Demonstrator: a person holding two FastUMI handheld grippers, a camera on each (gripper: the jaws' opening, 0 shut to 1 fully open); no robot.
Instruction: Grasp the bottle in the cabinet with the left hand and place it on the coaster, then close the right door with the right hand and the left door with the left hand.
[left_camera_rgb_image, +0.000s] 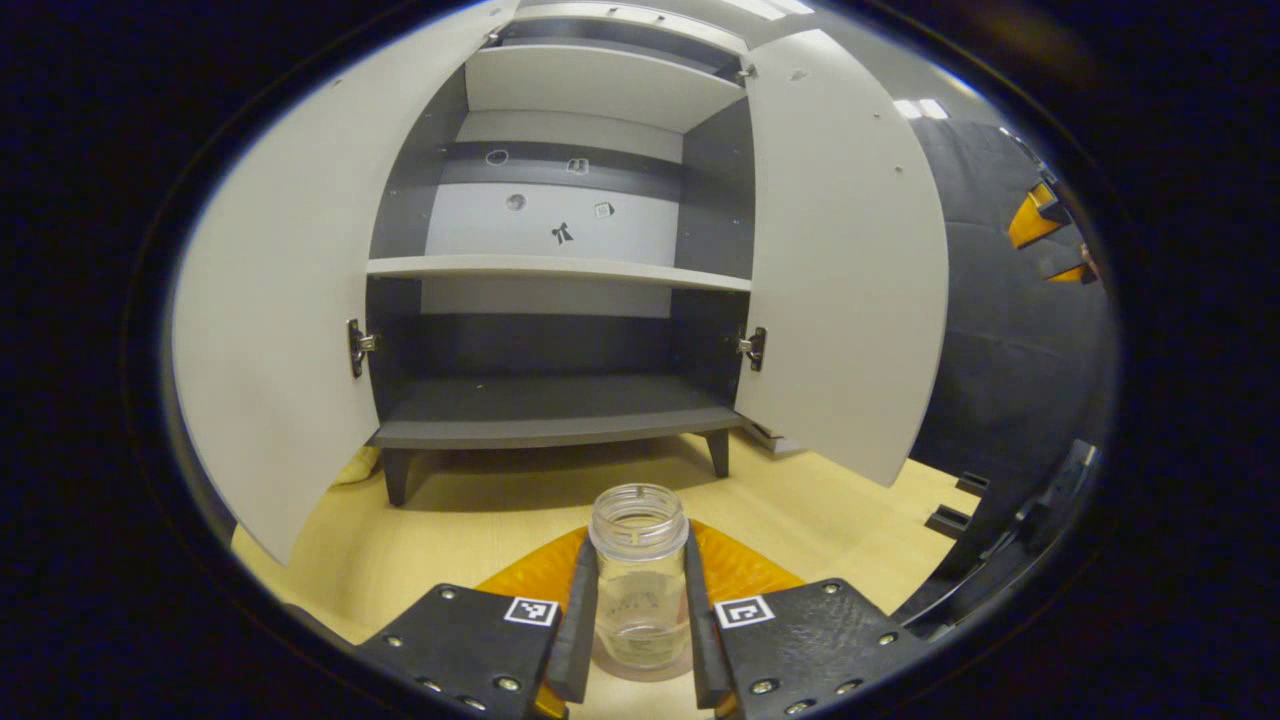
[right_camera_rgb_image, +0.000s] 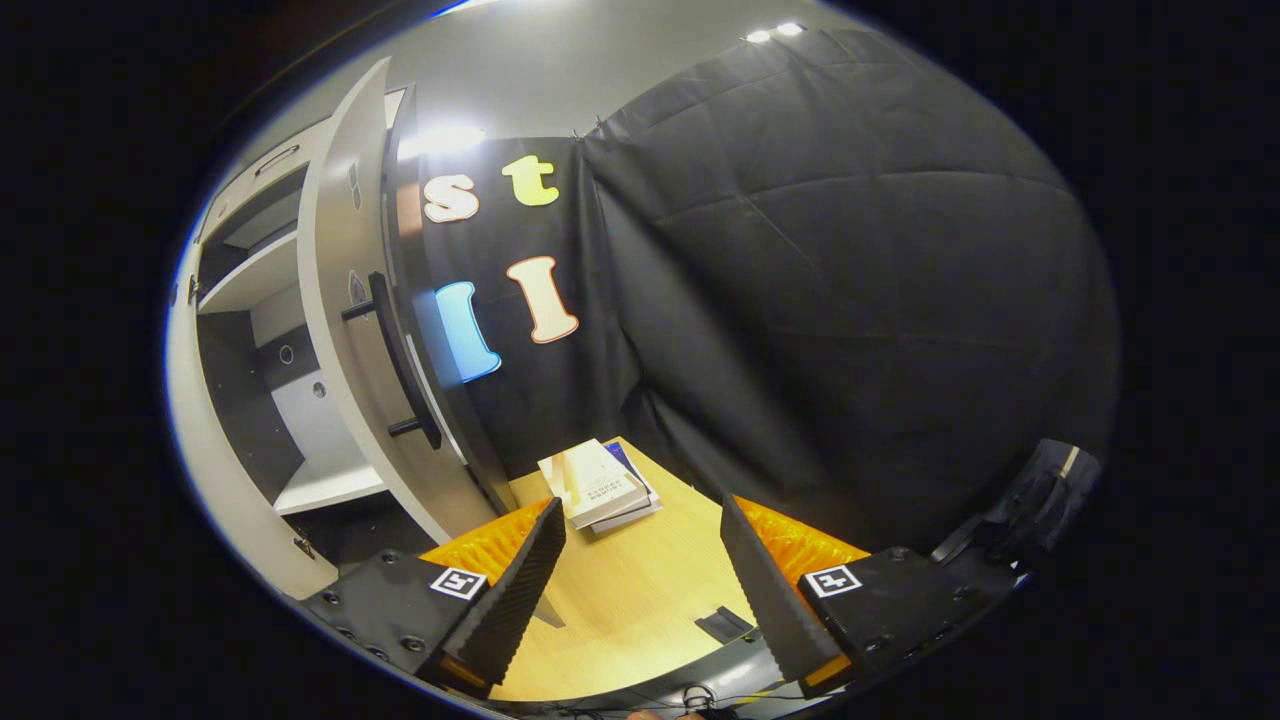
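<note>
**Bottle upright between left gripper's fingers, in front of the open cabinet**

Left gripper view: the left gripper (left_camera_rgb_image: 640, 610) has its two fingers set against opposite sides of a clear, lidless bottle (left_camera_rgb_image: 638, 575), clamped on it. Bottle stands upright, threaded mouth open to the top. Its base sits on a round pale coaster (left_camera_rgb_image: 640, 668), whose edge peeks out below the glass. Bottle is outside the cabinet (left_camera_rgb_image: 560, 410), on the table just ahead of the cabinet's legs.

Cabinet stands wide open. Left door (left_camera_rgb_image: 280, 300) swung out to one side, right door (left_camera_rgb_image: 845, 270) to the other, hinges visible on both. Inside: dark lower shelf, pale middle shelf, another above; back panel carries a few small marks and holes.

Right gripper view: the right gripper (right_camera_rgb_image: 640, 570) has its fingers well apart, nothing between them. It hangs over the table beside the cabinet, looking past the outer face of the right door, where a dark bar handle (right_camera_rgb_image: 400, 365) shows. A short stack of books (right_camera_rgb_image: 598, 487) lies on the table near the booth wall, well ahead of the fingertips.

Surface: light wooden table (left_camera_rgb_image: 800, 510). Room: black cloth wall behind and to the side, ceiling lights above.
</note>
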